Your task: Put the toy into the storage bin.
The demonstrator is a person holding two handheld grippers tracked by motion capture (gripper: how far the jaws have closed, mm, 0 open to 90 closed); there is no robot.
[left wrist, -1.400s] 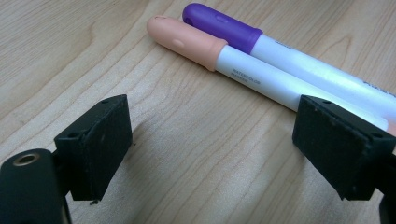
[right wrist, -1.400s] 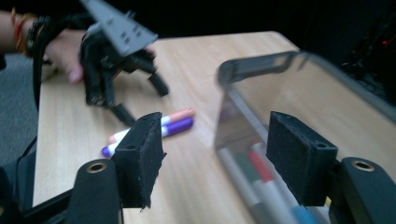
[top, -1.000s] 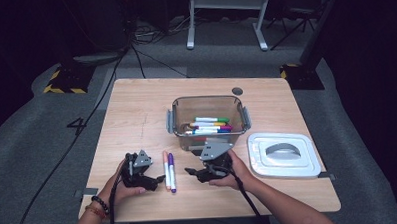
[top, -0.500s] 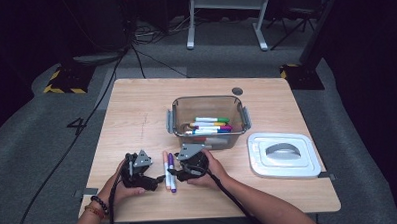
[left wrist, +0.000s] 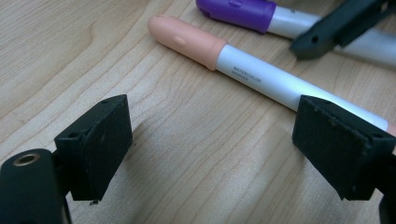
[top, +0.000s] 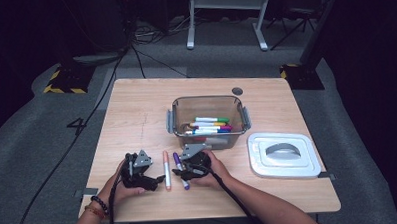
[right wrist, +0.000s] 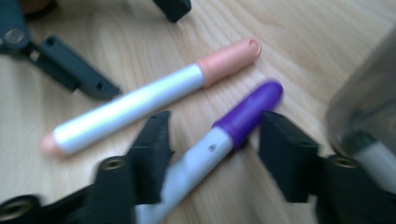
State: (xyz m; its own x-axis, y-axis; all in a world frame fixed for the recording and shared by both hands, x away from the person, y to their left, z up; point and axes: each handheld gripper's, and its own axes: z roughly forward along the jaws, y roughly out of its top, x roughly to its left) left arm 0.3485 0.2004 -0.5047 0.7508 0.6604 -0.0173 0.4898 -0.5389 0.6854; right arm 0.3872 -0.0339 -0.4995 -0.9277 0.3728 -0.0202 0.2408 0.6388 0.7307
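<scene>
Right gripper view: right gripper (right wrist: 212, 154) jaws just closing, straddling purple marker (right wrist: 233, 126) beside peach marker (right wrist: 140, 102), pads not yet pressing. Left gripper (left wrist: 210, 144) open. Risk: marker rolls, off-centre pinch.
</scene>
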